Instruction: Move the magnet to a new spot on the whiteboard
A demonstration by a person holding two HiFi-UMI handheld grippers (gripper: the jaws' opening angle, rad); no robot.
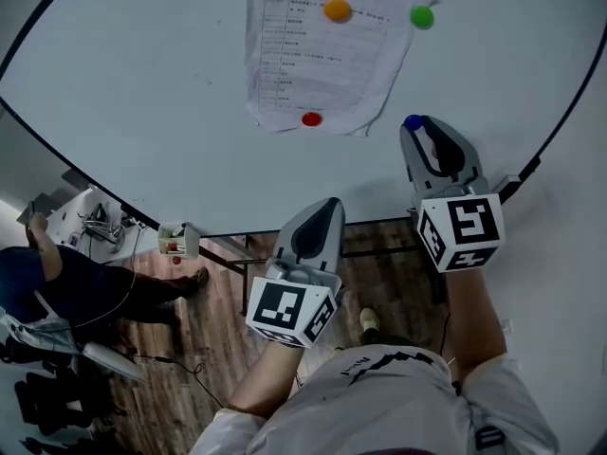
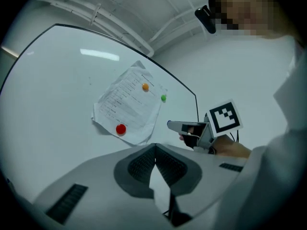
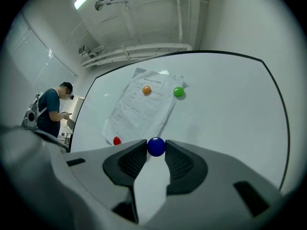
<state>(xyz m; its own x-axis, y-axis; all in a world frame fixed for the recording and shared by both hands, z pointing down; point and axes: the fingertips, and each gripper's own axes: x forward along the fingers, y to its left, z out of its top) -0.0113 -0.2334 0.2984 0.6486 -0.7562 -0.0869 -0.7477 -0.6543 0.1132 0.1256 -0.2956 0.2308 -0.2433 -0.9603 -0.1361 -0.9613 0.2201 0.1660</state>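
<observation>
The whiteboard (image 1: 142, 83) is smooth, pale and slightly glossy, with a thin dark rim. A creased white sheet of paper (image 1: 322, 55) lies flat on it in the upper centre of the head view. Small glossy domes sit on the sheet: an orange magnet (image 1: 337, 9) near its top and a red magnet (image 1: 311, 118) at its bottom. A green magnet (image 1: 421, 16) sits just off its upper right corner.

The blue magnet (image 3: 156, 146), a shiny ball shape, is pinched between the ribbed dark pads of the right gripper (image 3: 156, 148), below and right of the sheet. Whether it touches the board is unclear.

The sheet's print is too small to read. In the head view the jaw tip hides most of the blue magnet, and the frame cuts off the board's top.

The right forearm reaches up from the lower right, with that gripper pointing at the board. The left gripper (image 2: 155, 150) hangs lower, at centre frame over the wooden floor (image 1: 218, 320), its jaws pressed together on nothing.
</observation>
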